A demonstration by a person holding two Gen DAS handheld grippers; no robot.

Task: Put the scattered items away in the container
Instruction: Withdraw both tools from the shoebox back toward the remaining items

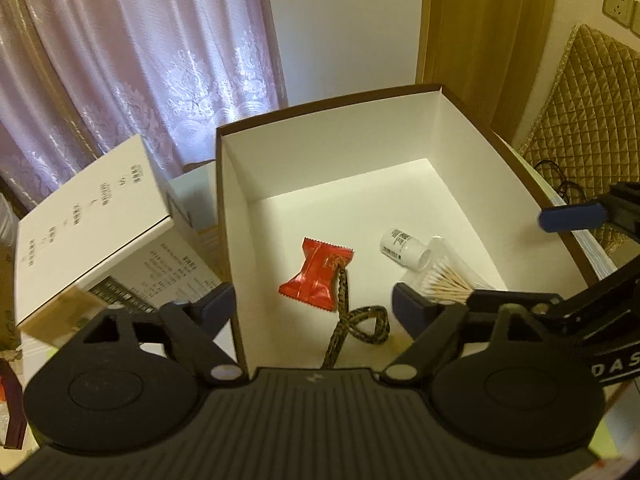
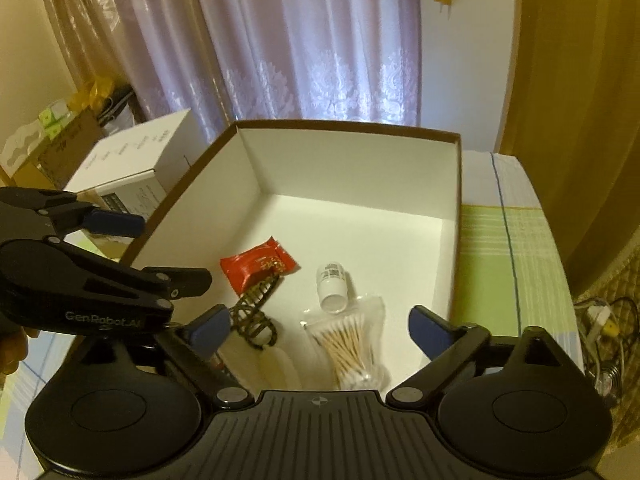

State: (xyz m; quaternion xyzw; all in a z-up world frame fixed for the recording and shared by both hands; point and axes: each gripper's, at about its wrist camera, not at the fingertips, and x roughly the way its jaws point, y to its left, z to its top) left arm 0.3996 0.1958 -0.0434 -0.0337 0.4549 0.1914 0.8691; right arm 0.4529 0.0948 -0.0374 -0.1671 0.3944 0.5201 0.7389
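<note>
A brown-rimmed box with a white inside [image 1: 340, 148] [image 2: 352, 168] holds a red candy wrapper [image 1: 316, 276] [image 2: 258, 270], a small white bottle [image 1: 404, 248] [image 2: 332, 286], a clear bag of cotton swabs [image 1: 444, 280] [image 2: 348, 340] and a patterned brown strap [image 1: 360, 322] [image 2: 256, 320]. My left gripper [image 1: 316, 306] hangs open and empty over the box's near left part, its left finger by the left wall. My right gripper [image 2: 320, 332] is open and empty above the swab bag. One blue pad of each gripper shows in the other's view: pads [image 1: 572, 216] [image 2: 114, 222].
A white printed carton [image 1: 100, 232] [image 2: 132, 168] stands left of the box. A green checked tablecloth [image 2: 500, 260] lies to the right, with cables [image 2: 608, 320] beyond the edge. A quilted cushion [image 1: 592, 120] and curtains [image 2: 300, 40] are behind. A hand [image 2: 12, 348] holds the left gripper.
</note>
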